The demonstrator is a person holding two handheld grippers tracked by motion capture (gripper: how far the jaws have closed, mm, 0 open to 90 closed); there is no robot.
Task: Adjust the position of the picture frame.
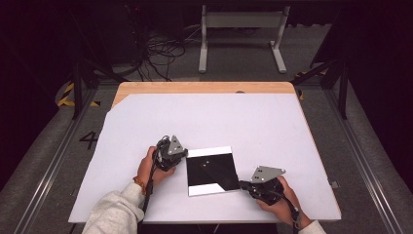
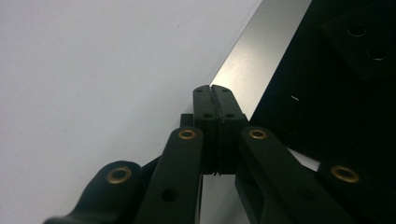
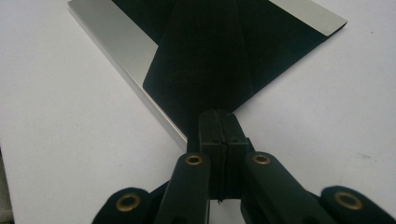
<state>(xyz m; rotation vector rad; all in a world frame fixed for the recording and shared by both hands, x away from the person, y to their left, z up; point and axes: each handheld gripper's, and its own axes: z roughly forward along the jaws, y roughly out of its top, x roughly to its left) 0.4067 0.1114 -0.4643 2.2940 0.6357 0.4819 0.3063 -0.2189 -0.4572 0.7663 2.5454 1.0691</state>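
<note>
Two grippers were seen at a square plate point(image 1: 211, 170) in the lower middle of the high view. The plate lay flat on the white sheet point(image 1: 209, 122) covering the desk point(image 1: 204, 87); its middle was black and glossy, with pale strips along its far and near edges.

The left gripper point(image 1: 181, 157), held in the left hand point(image 1: 148, 168), was placed at the plate's upper left corner. In the left gripper view, its jaws were pressed together with nothing between them, and the left gripper's tips point(image 2: 211, 88) were seen at the edge of the plate's silvery strip point(image 2: 261, 60), at the centre of the frame. Whether the tips touched the plate could not be told. The black face point(image 2: 336, 107) filled the right side of that frame.

The right gripper point(image 1: 243, 185), held in the right hand point(image 1: 280, 200), was placed at the plate's lower right corner. In the right gripper view, its jaws were likewise shut tight, and the right gripper's tips point(image 3: 219, 113) were met by a corner of the plate point(image 3: 219, 51), which spread away toward the top of the frame. Nothing was pinched between them; contact with the corner looked likely but could not be settled.

A grey sleeve point(image 1: 114, 212) was seen at the lower left of the high view. A metal stand point(image 1: 241, 34) and loose cables point(image 1: 160, 53) were seen on the floor beyond the desk, at the top of the frame.
</note>
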